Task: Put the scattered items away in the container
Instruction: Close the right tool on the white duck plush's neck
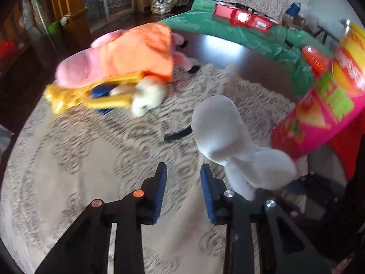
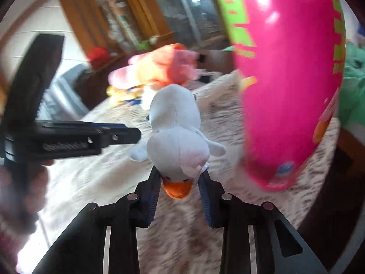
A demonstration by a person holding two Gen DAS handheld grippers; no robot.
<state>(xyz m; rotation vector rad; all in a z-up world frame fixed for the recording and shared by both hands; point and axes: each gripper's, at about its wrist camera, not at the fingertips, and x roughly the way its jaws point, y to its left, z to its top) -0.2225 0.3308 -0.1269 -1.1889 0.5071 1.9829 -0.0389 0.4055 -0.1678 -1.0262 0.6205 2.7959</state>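
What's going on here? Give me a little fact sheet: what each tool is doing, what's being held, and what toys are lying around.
right gripper: shut on the white duck plush, pinched at its head, orange beak toward the camera
left gripper: open, nothing between its fingers
surface: patterned beige rug
left on the rug: pink and orange plush, lying over a yellow toy
close by: big pink canister
container: cannot tell which

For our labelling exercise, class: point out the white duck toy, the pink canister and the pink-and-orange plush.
Duck point(image 2: 175, 134), right wrist view, on its white body.
Canister point(image 2: 285, 86), right wrist view, on its pink side wall.
Plush point(image 1: 127, 57), left wrist view, on its orange middle.
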